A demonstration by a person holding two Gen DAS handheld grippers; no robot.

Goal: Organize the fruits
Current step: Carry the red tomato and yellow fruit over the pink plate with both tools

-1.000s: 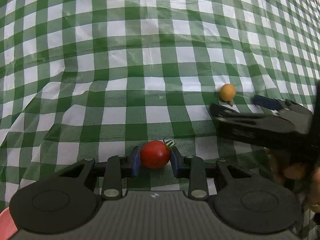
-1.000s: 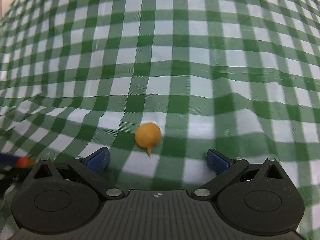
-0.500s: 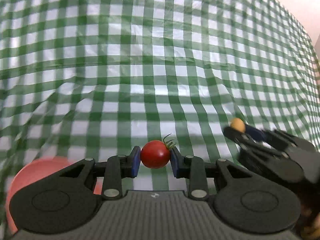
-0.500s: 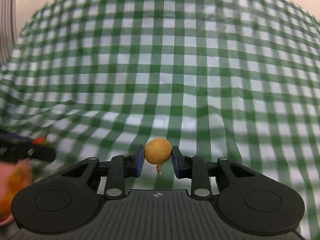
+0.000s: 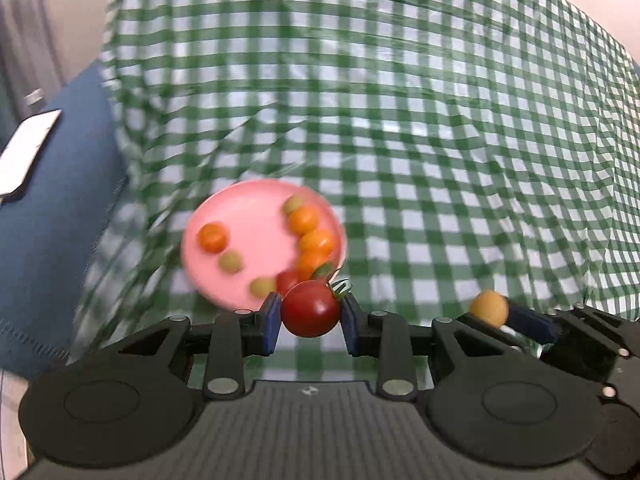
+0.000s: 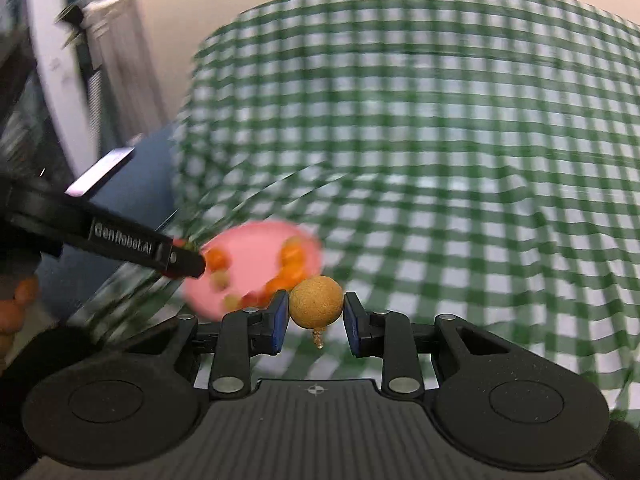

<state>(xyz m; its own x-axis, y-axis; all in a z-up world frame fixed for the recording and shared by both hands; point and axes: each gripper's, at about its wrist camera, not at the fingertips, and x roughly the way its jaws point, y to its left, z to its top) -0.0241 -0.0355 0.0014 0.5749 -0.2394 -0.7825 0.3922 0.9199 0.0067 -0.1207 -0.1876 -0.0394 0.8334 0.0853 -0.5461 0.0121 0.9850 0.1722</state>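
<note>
Left gripper (image 5: pixel 310 322) fingers clamp one red tomato (image 5: pixel 311 309); right gripper (image 6: pixel 316 322) fingers clamp one tan round fruit (image 6: pixel 316 301). At 11 o'clock of each, one pink plate (image 5: pixel 256 220) on the checked cloth (image 5: pixel 440 160) bears four orange (image 5: pixel 213 237), three green (image 5: pixel 231 261) and one red fruit.

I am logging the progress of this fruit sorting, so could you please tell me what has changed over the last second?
The right hand-held gripper closed on the round tan longan fruit and lifted it off the green checked tablecloth. Both grippers swung toward the round pink plate, now in view. The left hand-held gripper still clamps the red cherry tomato.
</note>
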